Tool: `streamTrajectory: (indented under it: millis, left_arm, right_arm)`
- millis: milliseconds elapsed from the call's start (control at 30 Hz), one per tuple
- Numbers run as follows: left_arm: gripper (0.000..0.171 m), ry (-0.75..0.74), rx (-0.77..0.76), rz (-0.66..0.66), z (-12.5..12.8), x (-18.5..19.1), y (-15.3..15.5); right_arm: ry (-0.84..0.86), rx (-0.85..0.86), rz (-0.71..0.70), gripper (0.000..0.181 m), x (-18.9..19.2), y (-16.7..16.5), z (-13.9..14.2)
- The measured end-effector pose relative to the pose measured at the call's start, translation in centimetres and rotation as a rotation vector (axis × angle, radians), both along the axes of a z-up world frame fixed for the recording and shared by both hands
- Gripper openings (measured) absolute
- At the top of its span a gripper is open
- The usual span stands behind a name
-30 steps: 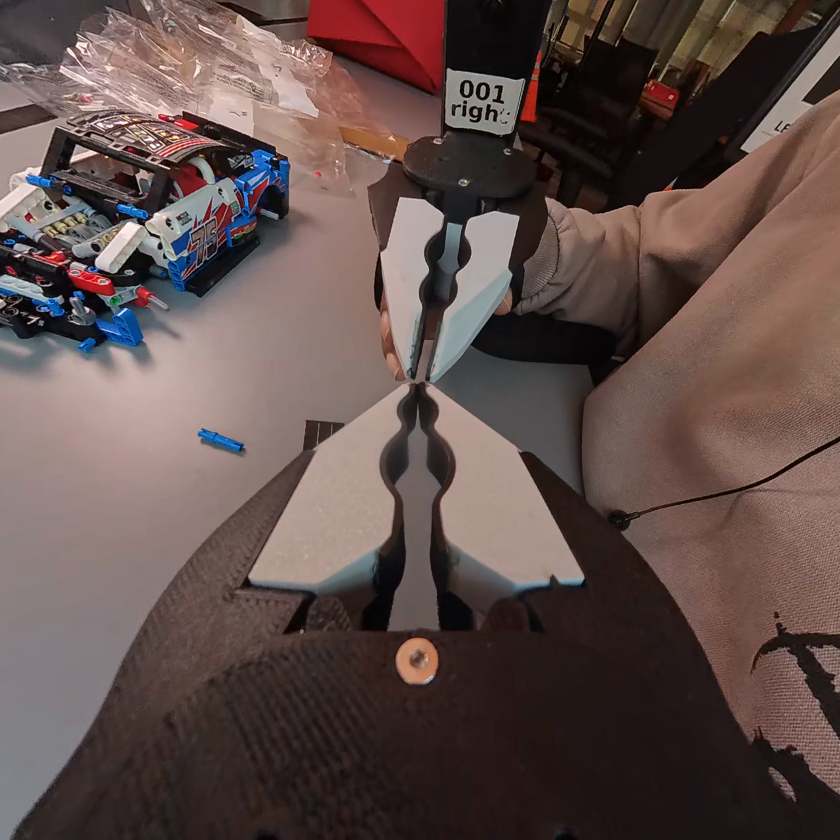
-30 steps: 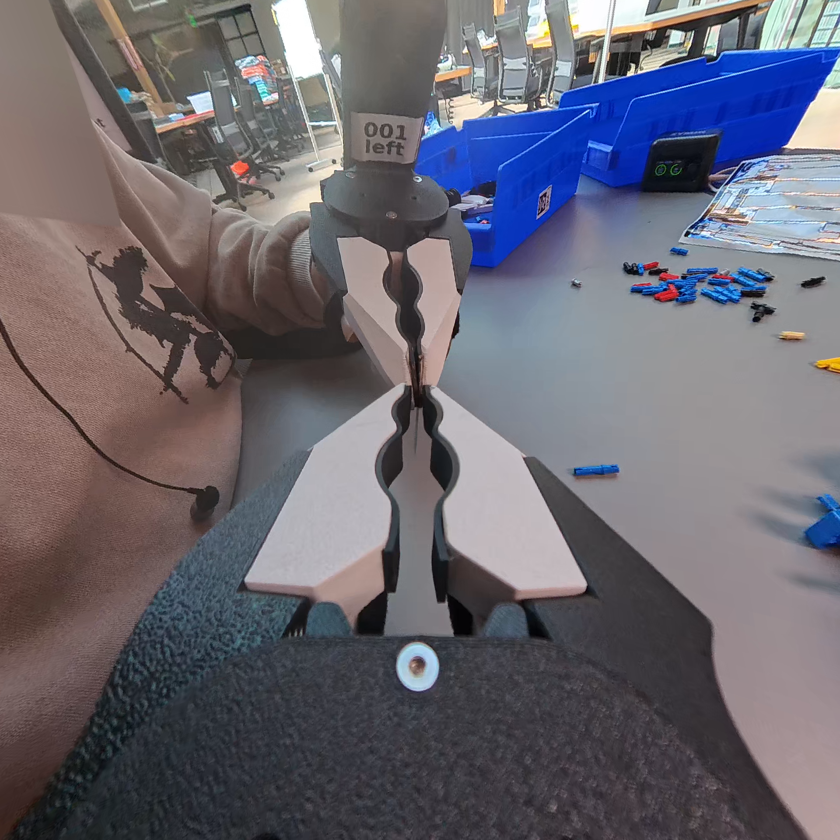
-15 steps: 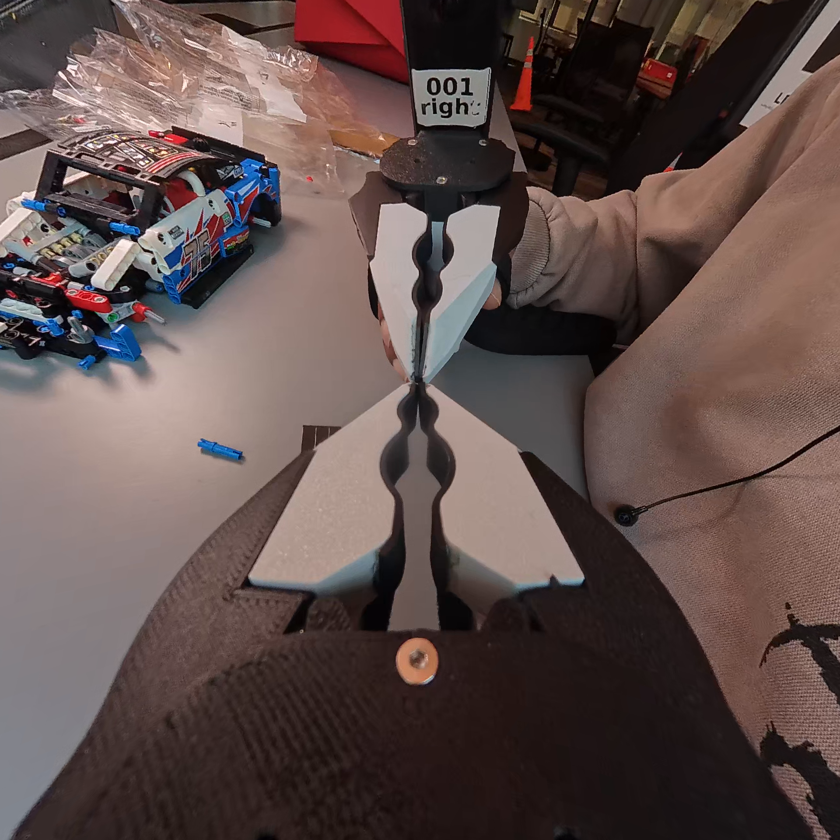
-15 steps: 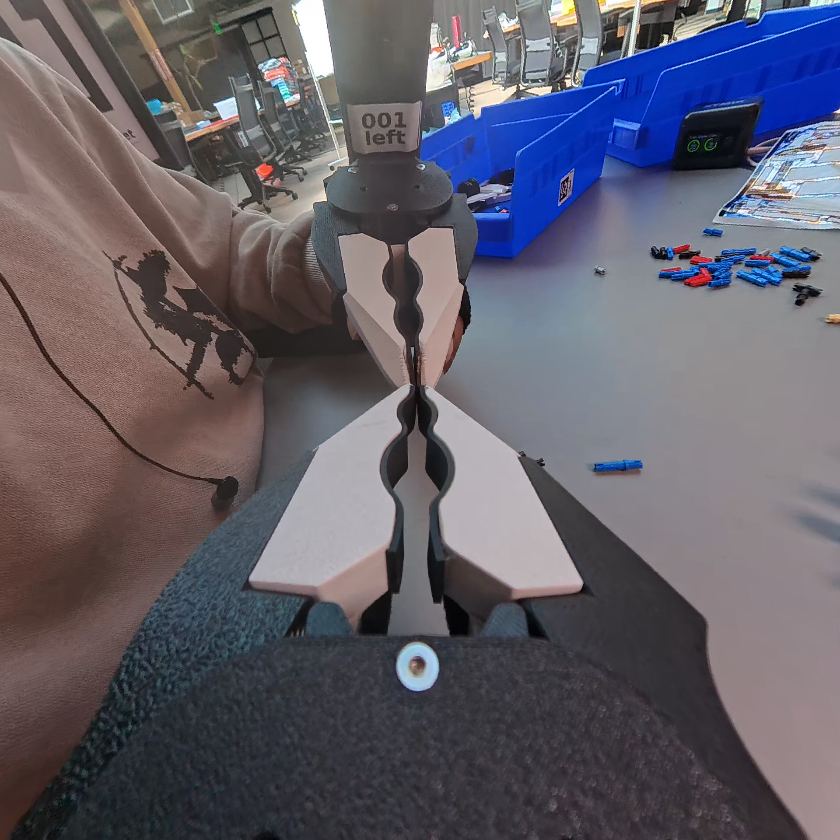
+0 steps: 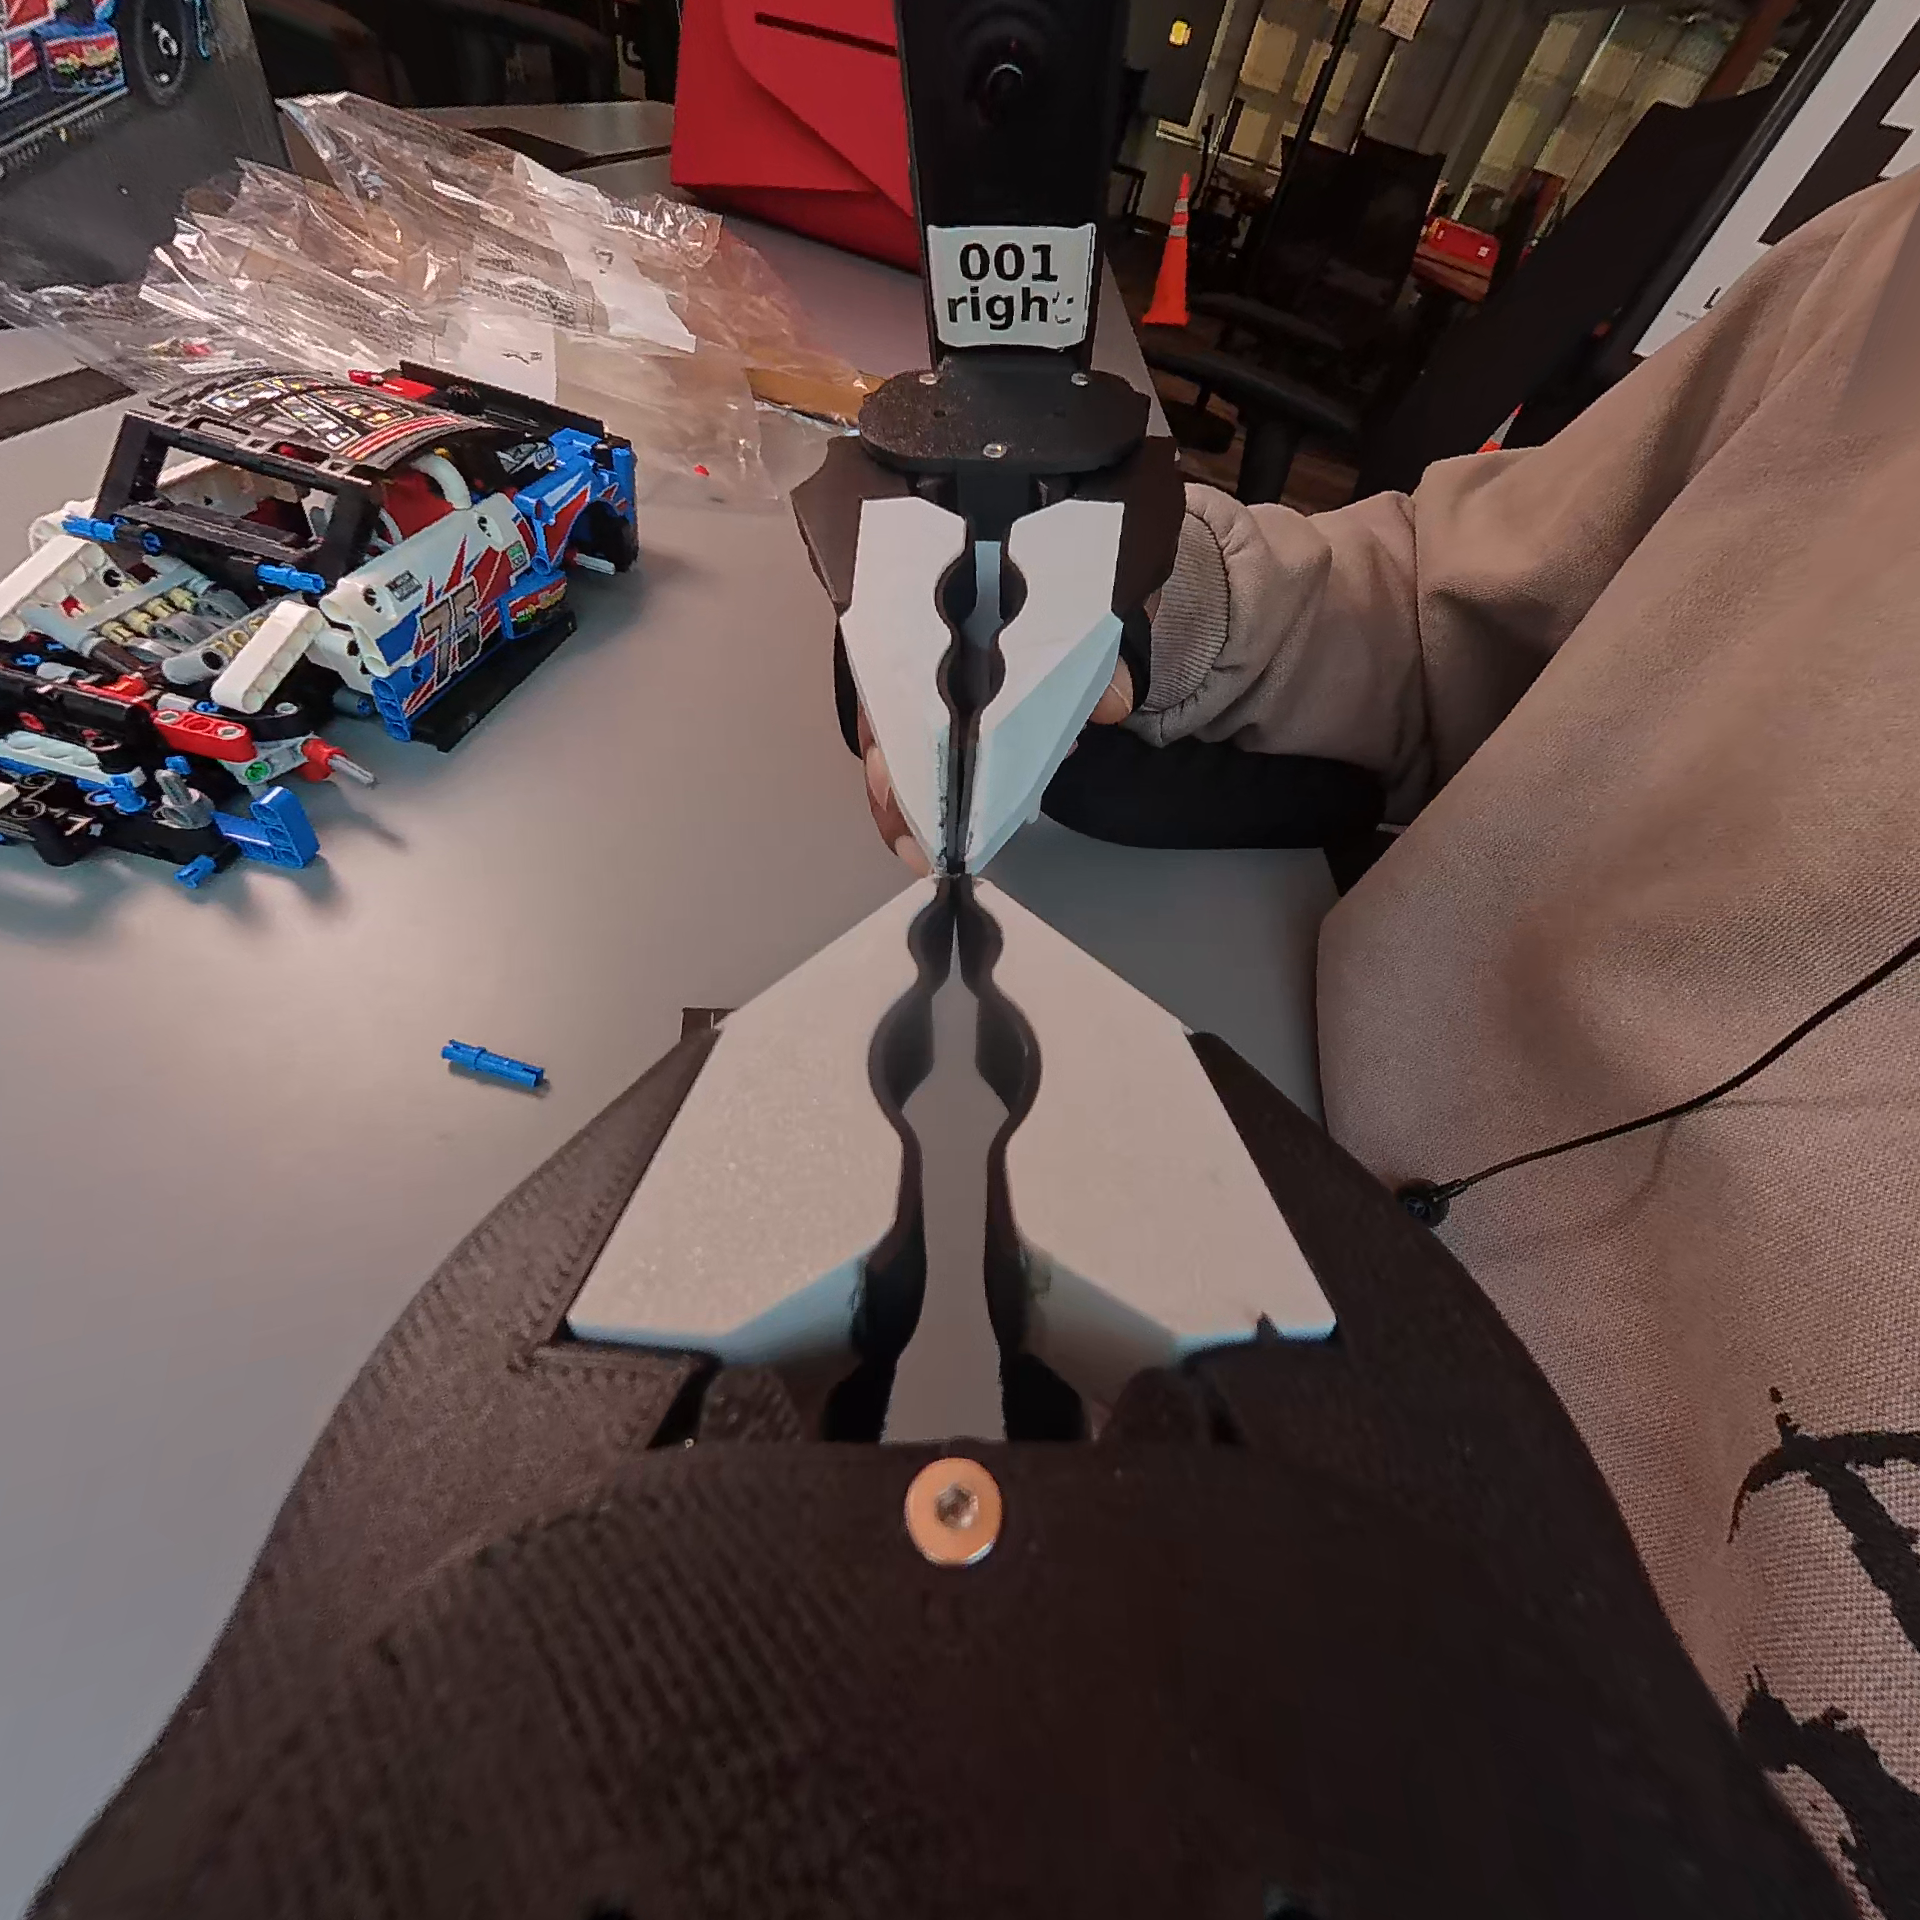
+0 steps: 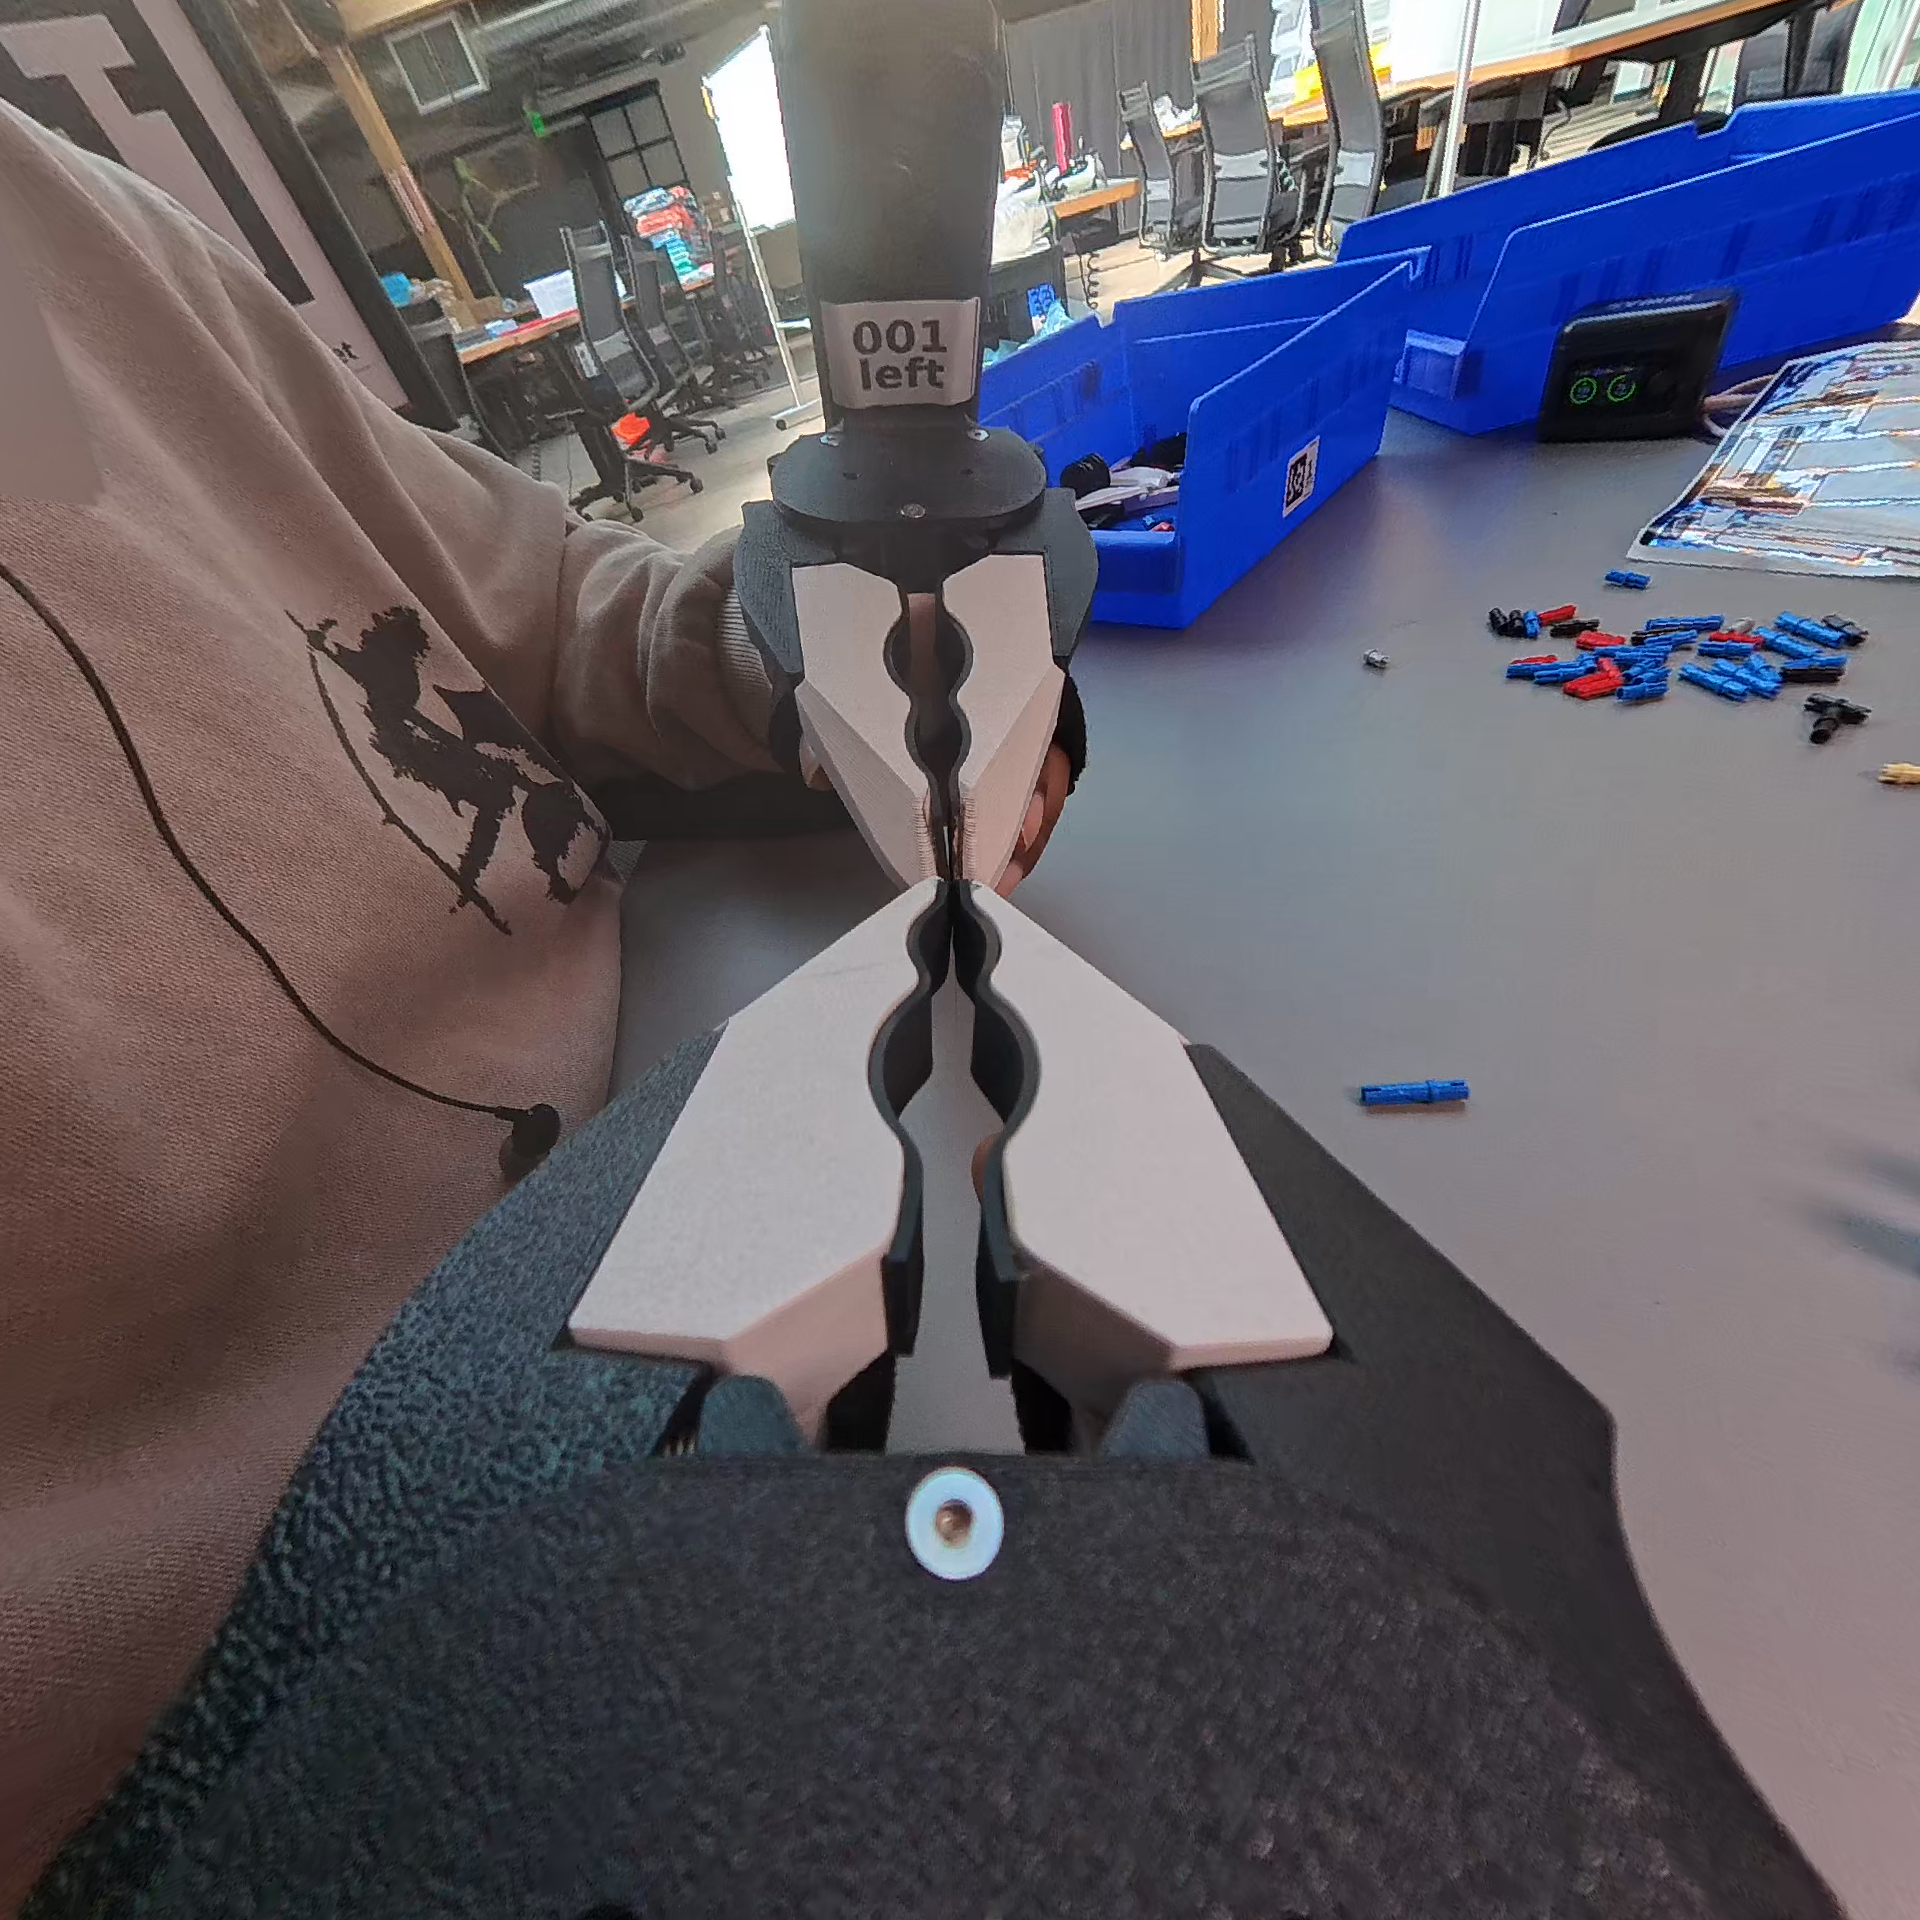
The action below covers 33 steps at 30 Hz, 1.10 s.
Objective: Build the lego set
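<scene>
Both grippers hang above the grey surface (image 5: 312, 1195) in front of the person's beige sweatshirt (image 5: 1621, 831), pointing at each other tip to tip. The left gripper (image 5: 953, 896) has its pale wedge-shaped fingers (image 5: 769, 1164) drawn together at the tips, with only the wavy black-lined channel between them farther back; nothing can be made out between the tips. The right gripper (image 6: 952, 896) shows the same: its fingers (image 6: 1132, 1174) meet at the tips, and whether they pinch any tiny part cannot be told. In each wrist view the opposite gripper faces the camera, its tips touching or nearly touching the near ones (the contact point is too small to judge).

The half-built blue, white and black lego race car (image 5: 312, 582) sits on the surface well to the left of the left gripper, with crumpled clear plastic bags (image 5: 436, 270) behind it and a red box (image 5: 800, 125) farther back. A single small blue lego pin (image 5: 494, 1065) lies alone on the surface, between the car and the left gripper. Seen from the right wrist, a scatter of small blue, red and black lego pins (image 6: 1683, 655) lies far off, near a printed instruction sheet (image 6: 1797, 478) and open blue plastic bins (image 6: 1247, 436).
</scene>
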<state>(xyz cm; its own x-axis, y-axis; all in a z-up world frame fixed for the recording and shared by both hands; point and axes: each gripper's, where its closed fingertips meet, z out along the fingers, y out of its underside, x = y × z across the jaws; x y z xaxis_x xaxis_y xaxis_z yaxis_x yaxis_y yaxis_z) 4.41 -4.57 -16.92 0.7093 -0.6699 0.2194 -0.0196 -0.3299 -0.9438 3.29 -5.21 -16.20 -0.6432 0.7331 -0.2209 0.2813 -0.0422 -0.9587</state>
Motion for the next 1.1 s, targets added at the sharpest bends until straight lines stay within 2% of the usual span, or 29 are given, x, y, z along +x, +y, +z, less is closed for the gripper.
streamTrajectory:
  millis: [467, 733, 867, 1100]
  left_arm:
    - [0.000, -0.032, 0.001, 0.006, 0.2, -0.1, 0.1]
    - [0.016, -0.052, 0.011, 0.018, 0.5, -0.4, 0.2]
    - [0.019, -0.086, -0.003, 0.030, 0.4, -0.5, 0.4]
    - [0.018, -0.303, -0.038, 0.056, 1.2, -0.3, 1.7]
  right_arm:
    - [0.011, 0.006, 0.000, 0.000, 0.1, 0.1, 0.2]
    - [0.026, -0.030, -0.009, 0.000, 0.2, 0.5, 0.8]
    - [0.060, -0.120, -0.044, 0.000, -0.1, 1.3, 2.2]
    - [0.138, -0.423, -0.152, 0.000, -1.1, 3.8, 5.0]
